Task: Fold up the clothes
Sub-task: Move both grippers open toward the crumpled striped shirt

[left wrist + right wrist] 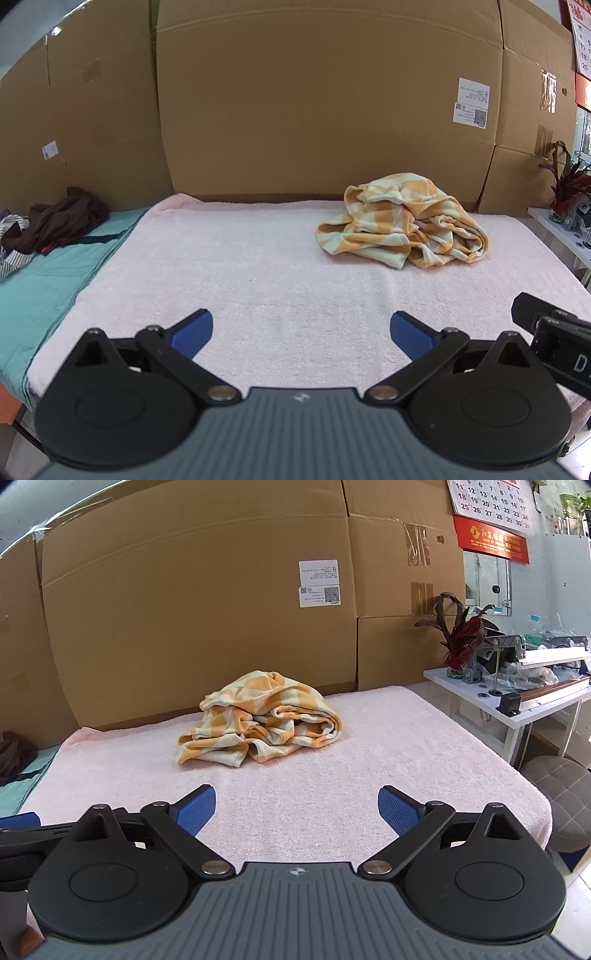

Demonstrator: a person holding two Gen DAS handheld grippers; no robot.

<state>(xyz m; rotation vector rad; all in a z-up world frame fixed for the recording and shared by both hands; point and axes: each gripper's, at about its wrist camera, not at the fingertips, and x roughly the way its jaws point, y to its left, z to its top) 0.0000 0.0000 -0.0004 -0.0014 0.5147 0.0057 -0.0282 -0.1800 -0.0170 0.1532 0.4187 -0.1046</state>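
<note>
A crumpled orange-and-cream checked garment [402,225] [264,720] lies bunched on the far part of a pale pink towel [258,280] [332,775] that covers the table. My left gripper [301,332] hovers open over the towel's near edge, well short of the garment, with nothing between its blue pads [197,330]. My right gripper [297,810] is open too, also near the front edge, with the garment ahead and slightly left. Part of the right gripper's black body [554,343] shows at the right of the left wrist view.
Large cardboard boxes [325,96] [199,602] wall off the back. A teal cloth [48,288] with dark brown clothes [62,218] lies to the left. To the right stand a white side table [517,701] with a red-leaved plant [461,631] and tools, and a grey stool [565,794].
</note>
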